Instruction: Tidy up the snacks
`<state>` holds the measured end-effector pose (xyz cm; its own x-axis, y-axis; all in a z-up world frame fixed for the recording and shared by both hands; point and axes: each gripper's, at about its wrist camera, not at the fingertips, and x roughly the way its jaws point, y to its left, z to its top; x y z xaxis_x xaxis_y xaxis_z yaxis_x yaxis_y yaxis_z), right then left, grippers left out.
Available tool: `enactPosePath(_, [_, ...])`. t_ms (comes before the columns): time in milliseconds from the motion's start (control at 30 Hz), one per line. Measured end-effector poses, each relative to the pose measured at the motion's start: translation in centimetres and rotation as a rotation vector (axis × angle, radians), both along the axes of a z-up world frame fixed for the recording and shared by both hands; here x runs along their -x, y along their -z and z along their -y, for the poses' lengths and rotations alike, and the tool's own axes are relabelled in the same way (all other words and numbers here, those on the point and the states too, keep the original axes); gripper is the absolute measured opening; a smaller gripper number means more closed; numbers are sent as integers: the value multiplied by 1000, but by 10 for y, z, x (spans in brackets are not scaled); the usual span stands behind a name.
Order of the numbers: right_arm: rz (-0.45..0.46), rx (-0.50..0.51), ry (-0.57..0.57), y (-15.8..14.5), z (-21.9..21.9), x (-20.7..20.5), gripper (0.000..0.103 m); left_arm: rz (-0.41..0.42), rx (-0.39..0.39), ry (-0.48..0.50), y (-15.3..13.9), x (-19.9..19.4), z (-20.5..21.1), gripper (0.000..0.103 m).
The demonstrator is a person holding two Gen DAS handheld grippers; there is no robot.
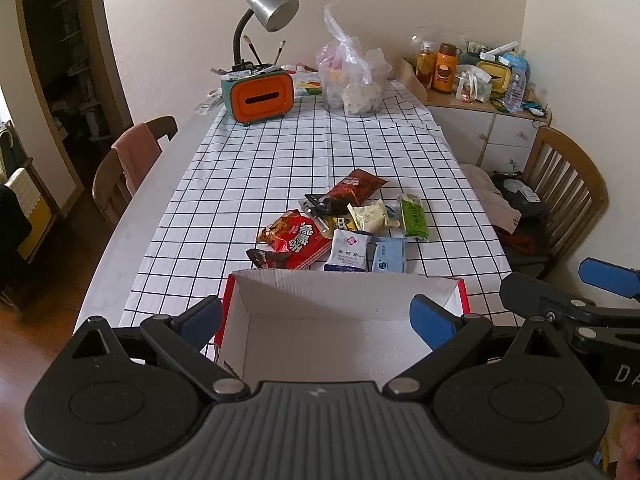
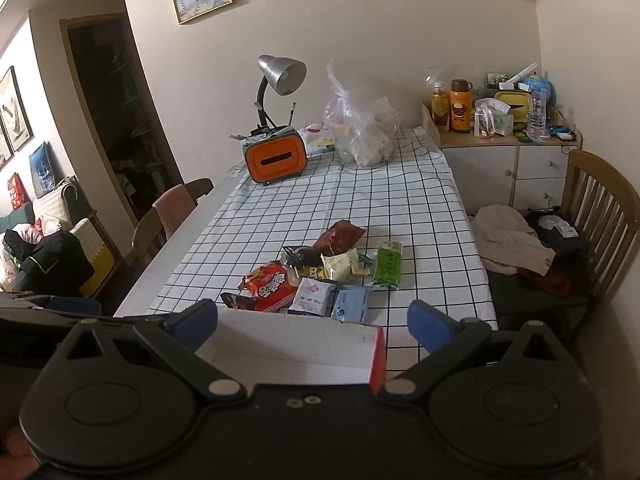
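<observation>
While nothing is held, both the left gripper (image 1: 316,318) and right gripper (image 2: 313,326) are spread wide over one empty box (image 1: 340,328) | snacks (image 1: 340,224) lie at 12 o'clock beyond it on the tabletop (image 1: 280,152) — about nine packets counted | nearest blue packet (image 1: 390,260) is best pinched by its edge — then dropped in.

Your tabletop (image 1: 132,240) wore a white black-gridded cloth (image 1: 280,152). On it lay a loose pile of snack packets (image 1: 340,224), a red-edged white cardboard box (image 1: 344,312), an orange tissue holder (image 1: 260,98) and a clear plastic bag (image 1: 352,84).
</observation>
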<state>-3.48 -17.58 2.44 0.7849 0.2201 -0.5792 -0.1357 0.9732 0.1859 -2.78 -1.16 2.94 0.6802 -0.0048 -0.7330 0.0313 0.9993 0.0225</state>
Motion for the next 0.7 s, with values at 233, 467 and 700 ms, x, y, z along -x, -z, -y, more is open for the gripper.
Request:
enactPosePath(233, [-5,18,20,-1,-3,-5,101,-10,21,23,4,-9,-3,100])
enactPosePath(467, [-10,28,22,1,-11,-14,101,-23,28,33,9,-22,-12,100])
enactPosePath(700, [-22,43,22,3,-26,-30,101,-38,41,41,15,-41,-27,100])
